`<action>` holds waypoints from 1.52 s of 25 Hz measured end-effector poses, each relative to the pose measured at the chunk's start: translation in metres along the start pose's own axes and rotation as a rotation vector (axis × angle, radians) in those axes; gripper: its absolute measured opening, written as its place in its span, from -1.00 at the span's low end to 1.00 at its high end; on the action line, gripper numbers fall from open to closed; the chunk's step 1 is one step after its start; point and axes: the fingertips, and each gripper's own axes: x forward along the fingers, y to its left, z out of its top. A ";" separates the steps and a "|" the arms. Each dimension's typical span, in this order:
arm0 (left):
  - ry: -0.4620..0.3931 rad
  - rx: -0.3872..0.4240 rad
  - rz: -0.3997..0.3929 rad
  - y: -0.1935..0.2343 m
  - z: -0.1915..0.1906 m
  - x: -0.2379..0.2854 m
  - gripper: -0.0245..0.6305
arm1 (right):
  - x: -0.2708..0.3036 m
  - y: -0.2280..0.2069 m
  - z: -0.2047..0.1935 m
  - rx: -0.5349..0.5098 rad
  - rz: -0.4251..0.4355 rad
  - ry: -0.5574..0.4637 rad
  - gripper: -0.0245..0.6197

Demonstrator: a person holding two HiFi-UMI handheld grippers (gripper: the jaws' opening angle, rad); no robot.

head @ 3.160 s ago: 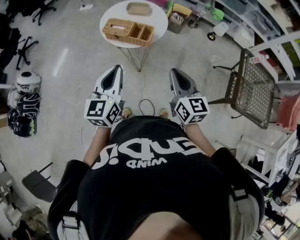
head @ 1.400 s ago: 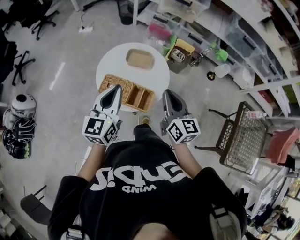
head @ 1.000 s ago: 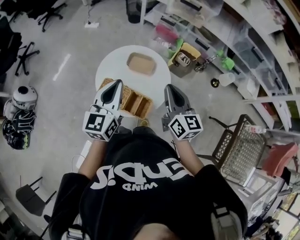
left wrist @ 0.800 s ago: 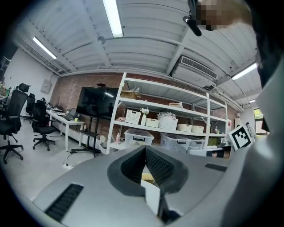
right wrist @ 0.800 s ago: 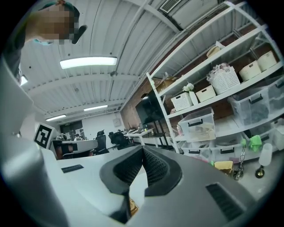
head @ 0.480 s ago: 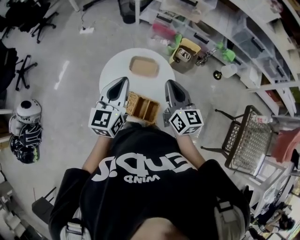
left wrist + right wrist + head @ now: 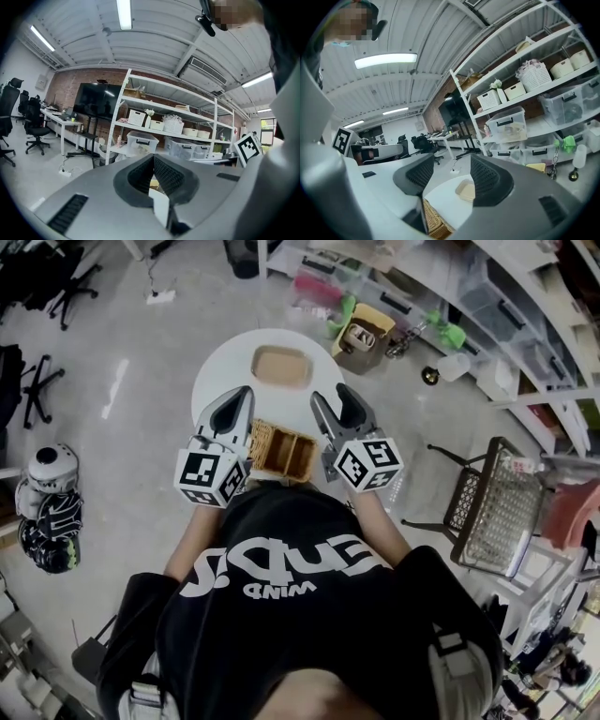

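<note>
Left gripper (image 7: 241,395): jaws pressed together, nothing between them, close beside the left end of the wicker basket (image 7: 281,454)
Right gripper (image 7: 332,397): jaws spread apart, empty, close beside the right end of the wicker basket
Wicker basket: divided into compartments, between both grippers
Round white table (image 7: 217,371): under the wicker basket
Shallow tan tray (image 7: 280,366): beyond the wicker basket, apart from it
</note>
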 end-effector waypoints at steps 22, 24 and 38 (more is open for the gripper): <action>0.084 -0.057 0.006 0.043 -0.028 0.039 -0.93 | 0.120 -0.103 -0.145 0.093 -0.091 0.329 -0.16; 0.091 -0.070 0.013 0.046 -0.034 0.040 -0.93 | 0.127 -0.113 -0.158 0.109 -0.096 0.347 -0.18; 0.153 -0.074 0.039 0.051 -0.046 0.026 -0.93 | 0.147 -0.141 -0.207 0.206 -0.132 0.440 -0.22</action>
